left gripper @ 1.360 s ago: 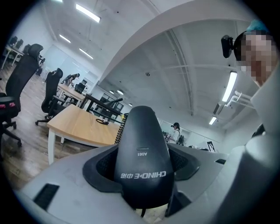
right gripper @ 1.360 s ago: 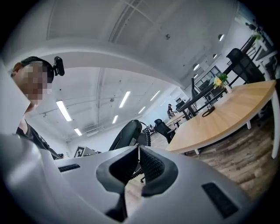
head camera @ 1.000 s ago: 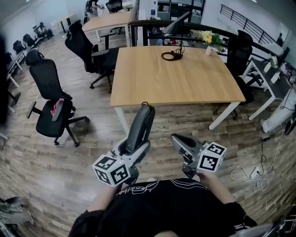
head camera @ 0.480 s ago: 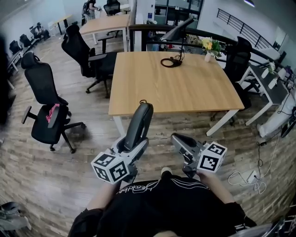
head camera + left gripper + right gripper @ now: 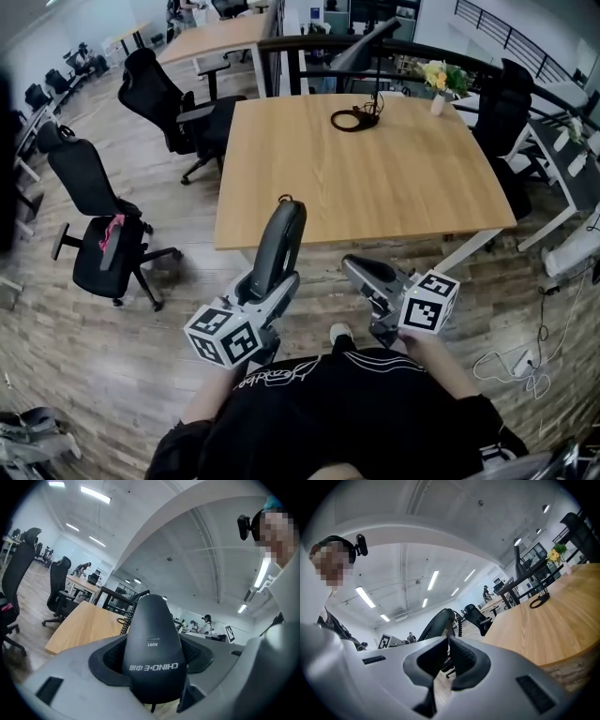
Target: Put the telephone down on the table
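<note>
The telephone is a dark grey handset (image 5: pixel 278 244) with a coiled cord. It stands up between the jaws of my left gripper (image 5: pixel 268 287), which is shut on its lower end. In the left gripper view the handset (image 5: pixel 153 648) fills the gap between both pads. The handset's top reaches just short of the near edge of the wooden table (image 5: pixel 356 169). My right gripper (image 5: pixel 360 272) hovers beside it on the right, its jaws shut with nothing between them. The right gripper view shows the handset (image 5: pixel 437 624) off to the left and the table (image 5: pixel 548 625) on the right.
A desk lamp's black ring base (image 5: pixel 354 118) and a vase of flowers (image 5: pixel 438 79) stand at the table's far edge. Black office chairs (image 5: pixel 98 220) (image 5: pixel 164 94) are on the wood floor to the left. Another chair (image 5: pixel 511 103) and cables (image 5: pixel 525 361) lie to the right.
The table's near edge has come closer to both grippers. The handset stays gripped in the left gripper the same way, and the right gripper keeps its place beside it.
</note>
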{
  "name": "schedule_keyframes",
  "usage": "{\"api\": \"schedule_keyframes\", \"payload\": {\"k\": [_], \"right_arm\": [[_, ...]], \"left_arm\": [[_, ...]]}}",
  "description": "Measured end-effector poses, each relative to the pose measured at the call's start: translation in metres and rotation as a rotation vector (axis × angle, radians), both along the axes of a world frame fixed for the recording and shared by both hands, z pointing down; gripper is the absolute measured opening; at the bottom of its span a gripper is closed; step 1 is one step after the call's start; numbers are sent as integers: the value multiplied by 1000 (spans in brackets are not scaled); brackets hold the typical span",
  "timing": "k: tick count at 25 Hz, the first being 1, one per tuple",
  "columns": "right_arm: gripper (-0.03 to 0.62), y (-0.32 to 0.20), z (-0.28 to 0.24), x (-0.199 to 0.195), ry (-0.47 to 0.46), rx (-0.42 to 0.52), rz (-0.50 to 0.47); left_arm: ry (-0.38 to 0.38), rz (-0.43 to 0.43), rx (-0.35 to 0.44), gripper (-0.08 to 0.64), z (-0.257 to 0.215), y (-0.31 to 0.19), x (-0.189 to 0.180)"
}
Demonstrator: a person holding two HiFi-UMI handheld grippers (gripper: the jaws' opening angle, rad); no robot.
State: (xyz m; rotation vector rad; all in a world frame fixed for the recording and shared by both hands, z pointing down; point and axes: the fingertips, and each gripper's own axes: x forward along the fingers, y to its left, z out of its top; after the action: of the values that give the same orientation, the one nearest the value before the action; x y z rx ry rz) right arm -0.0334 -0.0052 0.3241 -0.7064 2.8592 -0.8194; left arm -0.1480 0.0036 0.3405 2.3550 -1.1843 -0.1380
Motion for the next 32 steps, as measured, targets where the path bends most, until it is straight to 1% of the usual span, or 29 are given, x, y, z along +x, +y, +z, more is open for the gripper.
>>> {"api": "schedule_keyframes", "payload": {"k": [5,10,13,17,23,29,32], "right_arm": [[41,-69,8,27,-20,-36,-24],[41,-125,17,56,-29,-67,-47],[41,-149,22,71,-23,-73,-68],[41,-170,25,80,1,-65,-93],[41,-193,29,75,12,-73,-118],[41,-213,41,61,37,-97,-124],[41,-229,46,56,33,-115,-117]], "left_arm": [[-16,-32,-34,285,8,-62,27],[-19,-54,-76,285,17,-120,57],[-18,-80,-90,285,22,-144,70],[-21,-101,-97,285,26,-161,79],[-37,-105,-104,285,29,-184,77],[-46,-110,-123,285,41,-210,62],[-59,-111,-132,285,46,-229,54]]}}
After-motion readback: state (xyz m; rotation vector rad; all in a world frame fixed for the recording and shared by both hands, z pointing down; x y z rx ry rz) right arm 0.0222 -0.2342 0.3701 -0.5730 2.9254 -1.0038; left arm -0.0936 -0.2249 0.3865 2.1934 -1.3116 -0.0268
